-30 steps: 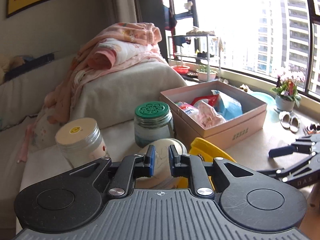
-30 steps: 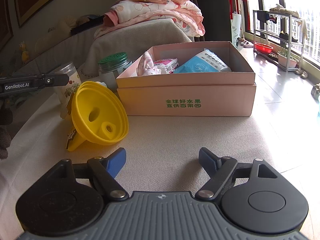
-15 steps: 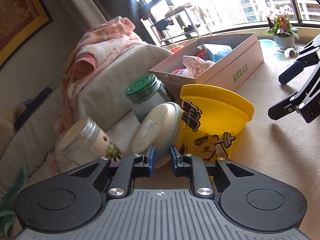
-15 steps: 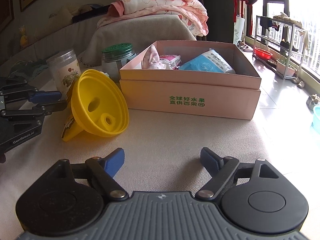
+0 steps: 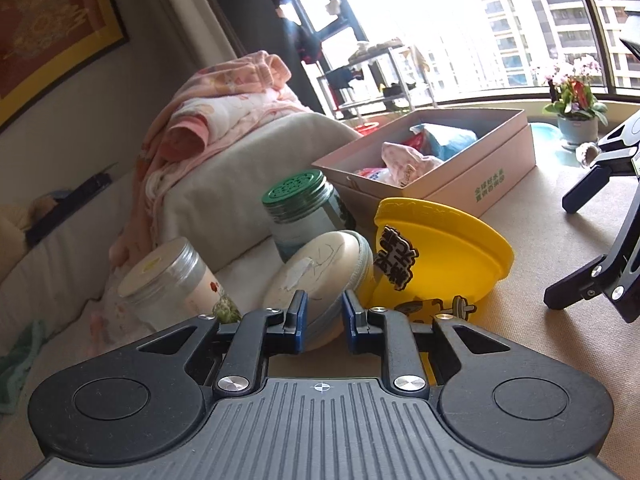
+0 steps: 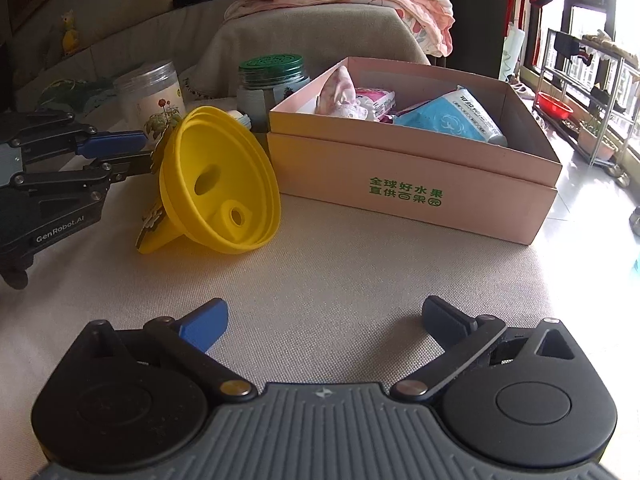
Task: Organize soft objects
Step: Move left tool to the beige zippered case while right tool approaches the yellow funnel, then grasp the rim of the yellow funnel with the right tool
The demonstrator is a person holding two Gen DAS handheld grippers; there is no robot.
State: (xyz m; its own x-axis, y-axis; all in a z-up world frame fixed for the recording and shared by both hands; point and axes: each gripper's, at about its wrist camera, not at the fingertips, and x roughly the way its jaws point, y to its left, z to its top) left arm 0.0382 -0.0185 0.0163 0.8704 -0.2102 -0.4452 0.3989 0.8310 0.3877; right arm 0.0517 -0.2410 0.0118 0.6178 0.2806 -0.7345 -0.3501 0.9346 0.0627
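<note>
A round cream pouch [image 5: 320, 264] leans between a green-lidded jar [image 5: 304, 208] and a yellow funnel [image 5: 440, 248] that lies on its side. My left gripper [image 5: 323, 320] is shut on the pouch's lower edge, which fills the narrow gap between the pads. The right wrist view shows the left gripper [image 6: 132, 152] reaching in behind the funnel [image 6: 224, 188], which hides most of the pouch. My right gripper [image 6: 324, 320] hovers over bare cloth in front of the pink box [image 6: 420, 196]; its jaws are opening wide with nothing between them.
The open box holds a blue pack [image 6: 456, 120], a pink cloth [image 6: 340, 92] and other soft packets. A clear jar with a cream lid [image 5: 172, 280] stands left of the pouch. Pink blankets [image 5: 224, 108] are piled on the sofa arm behind.
My left gripper has sunk and rolled, and the pouch's edge now sits between its pads. The right gripper's jaws have spread wider; that hand has barely moved.
</note>
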